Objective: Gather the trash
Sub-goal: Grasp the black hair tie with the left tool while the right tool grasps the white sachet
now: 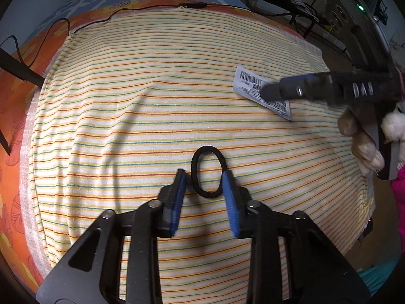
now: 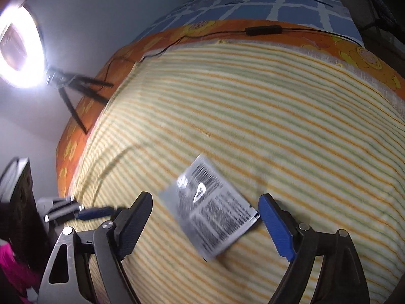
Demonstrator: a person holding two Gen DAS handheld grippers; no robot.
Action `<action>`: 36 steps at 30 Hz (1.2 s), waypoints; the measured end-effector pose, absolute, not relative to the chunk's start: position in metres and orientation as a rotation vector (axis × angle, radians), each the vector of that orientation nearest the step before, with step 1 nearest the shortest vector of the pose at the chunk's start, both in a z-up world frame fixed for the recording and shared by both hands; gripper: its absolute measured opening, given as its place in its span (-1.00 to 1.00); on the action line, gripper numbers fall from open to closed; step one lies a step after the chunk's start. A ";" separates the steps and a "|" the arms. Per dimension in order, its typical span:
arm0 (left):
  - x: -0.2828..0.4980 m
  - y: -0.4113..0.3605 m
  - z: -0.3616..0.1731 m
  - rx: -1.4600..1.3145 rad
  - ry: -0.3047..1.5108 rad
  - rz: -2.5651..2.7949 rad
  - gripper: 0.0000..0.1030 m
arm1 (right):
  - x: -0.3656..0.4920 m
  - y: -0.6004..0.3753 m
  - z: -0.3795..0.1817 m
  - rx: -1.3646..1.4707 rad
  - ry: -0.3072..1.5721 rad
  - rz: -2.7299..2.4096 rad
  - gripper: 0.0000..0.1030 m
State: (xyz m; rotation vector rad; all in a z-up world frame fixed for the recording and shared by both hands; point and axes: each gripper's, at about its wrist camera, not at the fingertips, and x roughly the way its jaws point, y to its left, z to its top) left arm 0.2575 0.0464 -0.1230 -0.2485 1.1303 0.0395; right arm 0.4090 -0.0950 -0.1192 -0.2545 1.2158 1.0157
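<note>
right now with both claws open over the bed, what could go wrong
1. The hair tie lies flat on the striped sheet; the open left claw may pinch fabric along with it.
2. The sachet is thin and flat, so the open right claw may slide it or snag the sheet rather than lift it.

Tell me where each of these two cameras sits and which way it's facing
Left wrist: sits on the left gripper, looking forward over the striped cloth at a black hair tie between its open fingers; the person's hand shows at right.
Right wrist: sits on the right gripper, looking along the bed toward a ring light, with the printed sachet between its open fingers.
Shared: cloth, sachet, each other's gripper, black cable.
</note>
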 end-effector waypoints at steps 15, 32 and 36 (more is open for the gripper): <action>0.243 0.055 -0.117 -0.247 1.116 0.073 -0.87 | 0.364 -0.085 -0.121 -0.574 1.052 0.845 0.12; 0.253 0.030 -0.121 -0.145 1.110 0.091 -0.33 | 0.369 -0.086 -0.127 -0.549 1.053 0.833 0.65; 0.253 0.038 -0.119 -0.190 1.109 0.091 -0.84 | 0.370 -0.083 -0.127 -0.539 1.041 0.831 0.55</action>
